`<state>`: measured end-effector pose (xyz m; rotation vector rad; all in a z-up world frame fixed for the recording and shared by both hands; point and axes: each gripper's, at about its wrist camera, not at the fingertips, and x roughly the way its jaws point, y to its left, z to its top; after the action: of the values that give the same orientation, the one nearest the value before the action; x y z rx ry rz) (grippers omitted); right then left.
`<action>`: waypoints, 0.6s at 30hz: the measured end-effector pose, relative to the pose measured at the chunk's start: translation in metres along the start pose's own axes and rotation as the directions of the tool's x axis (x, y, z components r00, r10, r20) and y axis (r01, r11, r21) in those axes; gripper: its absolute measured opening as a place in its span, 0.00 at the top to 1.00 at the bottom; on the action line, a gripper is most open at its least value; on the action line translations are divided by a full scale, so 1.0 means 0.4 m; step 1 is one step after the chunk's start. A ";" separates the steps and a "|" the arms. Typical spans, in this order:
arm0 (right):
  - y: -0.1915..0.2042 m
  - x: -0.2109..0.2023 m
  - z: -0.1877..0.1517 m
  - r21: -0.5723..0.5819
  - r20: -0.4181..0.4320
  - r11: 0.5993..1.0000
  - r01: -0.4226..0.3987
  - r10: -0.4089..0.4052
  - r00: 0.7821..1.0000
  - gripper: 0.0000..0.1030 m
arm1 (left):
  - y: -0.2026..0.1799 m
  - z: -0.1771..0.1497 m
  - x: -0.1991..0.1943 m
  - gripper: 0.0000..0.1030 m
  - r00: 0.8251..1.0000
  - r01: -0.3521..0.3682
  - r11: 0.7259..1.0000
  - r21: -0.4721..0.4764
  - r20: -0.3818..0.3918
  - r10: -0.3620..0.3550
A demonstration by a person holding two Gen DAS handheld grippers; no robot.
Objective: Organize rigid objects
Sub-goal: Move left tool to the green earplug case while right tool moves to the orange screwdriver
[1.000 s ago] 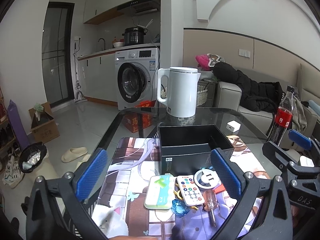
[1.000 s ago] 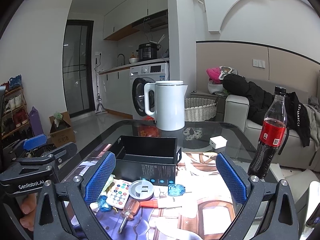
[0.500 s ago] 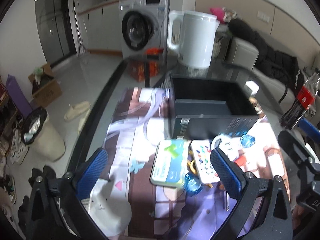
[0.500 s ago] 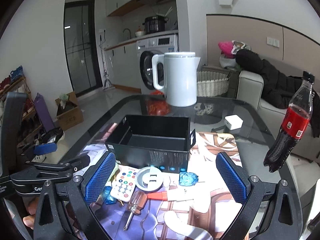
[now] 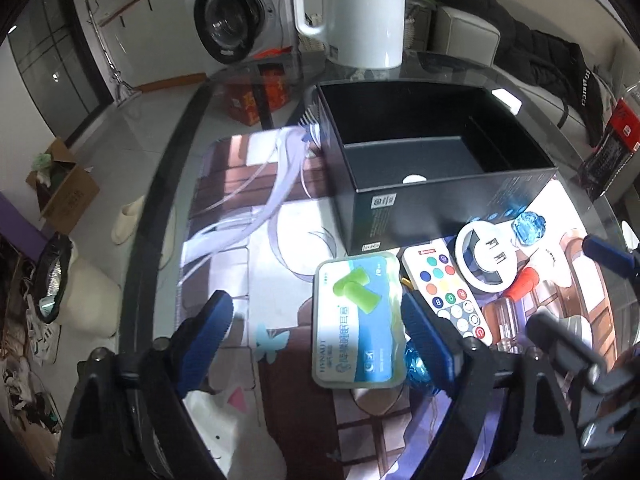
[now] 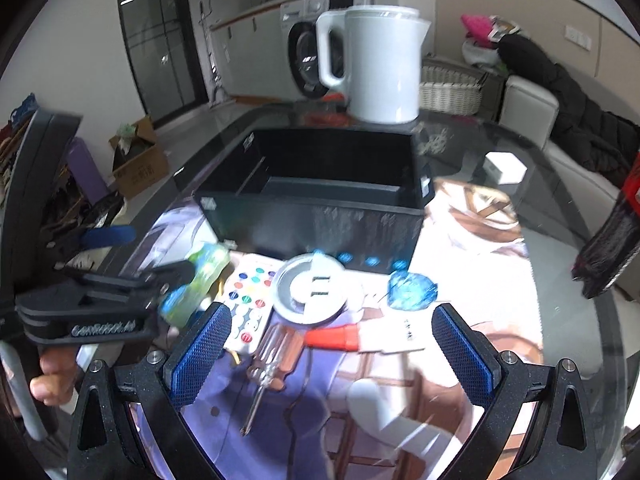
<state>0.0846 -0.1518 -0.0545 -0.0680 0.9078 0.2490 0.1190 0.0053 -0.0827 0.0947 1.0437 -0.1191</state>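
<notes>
A: Checking left gripper (image 5: 316, 320): jaws spread, just been closing, the tin (image 5: 356, 320) lay flat on the mat (image 5: 248, 240) partly between them, pads not pressing it.

B: Right gripper (image 6: 330, 346)?

A: Spread wide, gripping nothing, above the screwdriver (image 6: 276, 360). Remote (image 5: 448, 292) lay just beside the tin, before the black box (image 5: 432, 160).

We see the box (image 5: 436, 160) on the mat (image 5: 248, 248), the kettle (image 5: 360, 12) behind it. Before the box lie the tin (image 5: 356, 316), then the remote (image 5: 448, 288) to its right, then the round plug (image 5: 486, 258). The screwdriver (image 6: 276, 364) lies nearest us.
</notes>
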 end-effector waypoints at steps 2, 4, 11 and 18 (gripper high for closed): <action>0.013 0.020 -0.007 -0.008 -0.037 1.000 -0.028 0.028 0.999 0.01 | -0.012 0.001 0.012 0.17 1.000 0.021 1.000 0.023 -0.016 -0.020; 0.021 0.036 -0.012 -0.010 -0.060 0.999 -0.046 0.045 0.997 0.01 | -0.019 -0.001 0.017 0.18 1.000 0.024 0.999 0.033 -0.020 -0.023; 0.034 0.053 -0.030 -0.030 -0.120 0.997 -0.076 0.072 0.990 0.30 | -0.007 -0.010 0.058 0.24 0.996 0.045 0.999 0.021 -0.083 -0.043; 0.045 0.075 -0.056 -0.024 -0.196 0.989 -0.145 0.138 0.971 0.58 | -0.022 -0.017 0.055 0.48 0.991 0.085 0.995 0.050 -0.107 -0.079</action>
<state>0.0807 -0.1325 -0.0911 -0.0631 1.1038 0.3975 0.1229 -0.0038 -0.1054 0.1087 1.1495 -0.2190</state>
